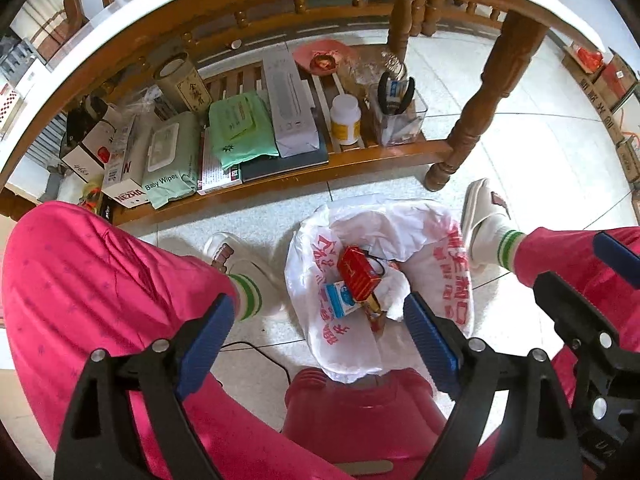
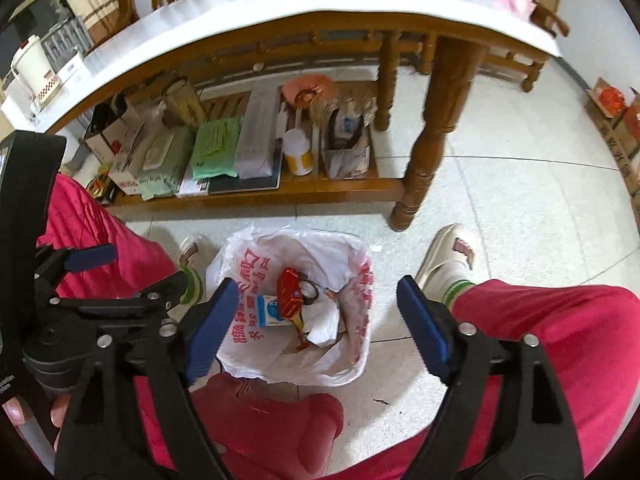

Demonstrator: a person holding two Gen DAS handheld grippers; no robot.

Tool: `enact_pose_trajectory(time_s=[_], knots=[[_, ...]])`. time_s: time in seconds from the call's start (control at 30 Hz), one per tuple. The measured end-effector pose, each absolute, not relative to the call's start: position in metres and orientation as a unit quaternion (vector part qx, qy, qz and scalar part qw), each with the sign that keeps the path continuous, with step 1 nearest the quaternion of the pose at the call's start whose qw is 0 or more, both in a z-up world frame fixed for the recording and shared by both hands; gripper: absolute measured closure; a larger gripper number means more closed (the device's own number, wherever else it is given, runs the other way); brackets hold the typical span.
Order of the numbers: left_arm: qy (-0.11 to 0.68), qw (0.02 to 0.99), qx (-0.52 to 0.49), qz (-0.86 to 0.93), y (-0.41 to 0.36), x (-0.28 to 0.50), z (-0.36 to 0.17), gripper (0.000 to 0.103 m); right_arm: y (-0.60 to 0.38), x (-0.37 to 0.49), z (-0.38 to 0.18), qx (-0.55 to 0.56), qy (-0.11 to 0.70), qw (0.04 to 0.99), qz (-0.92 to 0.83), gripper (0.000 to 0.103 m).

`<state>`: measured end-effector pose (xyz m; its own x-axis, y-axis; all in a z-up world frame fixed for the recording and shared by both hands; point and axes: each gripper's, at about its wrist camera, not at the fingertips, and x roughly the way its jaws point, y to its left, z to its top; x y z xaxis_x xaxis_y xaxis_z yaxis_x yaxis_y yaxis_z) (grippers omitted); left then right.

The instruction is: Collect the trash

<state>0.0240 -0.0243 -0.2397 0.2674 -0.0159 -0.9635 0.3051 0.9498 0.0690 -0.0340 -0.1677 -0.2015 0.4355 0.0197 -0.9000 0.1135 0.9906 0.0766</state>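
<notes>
A trash bin lined with a white plastic bag with red print (image 1: 436,236) (image 2: 340,364) stands on the floor between the person's feet. Inside lie a red box (image 1: 357,267) (image 2: 289,290), a blue and white carton (image 1: 340,298) (image 2: 269,311) and crumpled white paper. My left gripper (image 1: 318,330) hangs above the bin, open and empty. My right gripper (image 2: 318,316) also hangs above the bin, open and empty. Each gripper shows at the edge of the other's view.
A wooden table with a white top (image 2: 280,4) stands behind the bin. Its lower shelf (image 1: 360,158) holds wipes packs, boxes, a white bottle and a clear holder with pliers. A table leg (image 2: 432,128) stands right of the bin. Pink-trousered legs and slippers flank the bin.
</notes>
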Motion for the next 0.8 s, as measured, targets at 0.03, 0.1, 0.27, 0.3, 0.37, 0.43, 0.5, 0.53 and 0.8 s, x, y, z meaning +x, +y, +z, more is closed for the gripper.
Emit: enact_pose_trajectory(time_s=[0.03, 0.1, 0.27, 0.3, 0.37, 0.43, 0.5, 0.53, 0.8], knots=[[0.593, 0.79, 0.122, -0.101, -0.024, 0.021, -0.237, 0.019, -0.168, -0.038, -0.199, 0.063, 0.527, 0.847, -0.031, 0.023], [0.583, 0.796, 0.123, -0.104, -0.024, 0.014, -0.228, 0.019, -0.168, -0.045, -0.191, 0.063, 0.518, 0.852, -0.036, 0.023], [0.538, 0.83, 0.11, -0.099, -0.019, 0.004, -0.189, 0.019, -0.165, -0.058, -0.159, 0.06, 0.479, 0.875, -0.043, 0.023], [0.529, 0.837, 0.104, -0.097, -0.018, 0.003, -0.179, 0.019, -0.164, -0.061, -0.149, 0.056, 0.467, 0.882, -0.044, 0.023], [0.507, 0.852, 0.092, -0.093, -0.014, 0.001, -0.157, 0.019, -0.159, -0.065, -0.128, 0.043, 0.439, 0.896, -0.046, 0.022], [0.483, 0.868, 0.08, -0.086, -0.01, -0.001, -0.136, 0.018, -0.154, -0.068, -0.109, 0.03, 0.412, 0.91, -0.049, 0.022], [0.456, 0.884, 0.07, -0.077, -0.005, -0.003, -0.111, 0.016, -0.149, -0.071, -0.085, 0.019, 0.38, 0.923, -0.051, 0.018], [0.444, 0.891, 0.068, -0.07, -0.003, -0.003, -0.101, 0.015, -0.147, -0.073, -0.074, 0.015, 0.363, 0.93, -0.051, 0.017], [0.309, 0.949, 0.055, -0.037, 0.012, -0.026, -0.008, 0.009, -0.145, -0.092, 0.002, 0.009, 0.25, 0.967, -0.056, 0.007]])
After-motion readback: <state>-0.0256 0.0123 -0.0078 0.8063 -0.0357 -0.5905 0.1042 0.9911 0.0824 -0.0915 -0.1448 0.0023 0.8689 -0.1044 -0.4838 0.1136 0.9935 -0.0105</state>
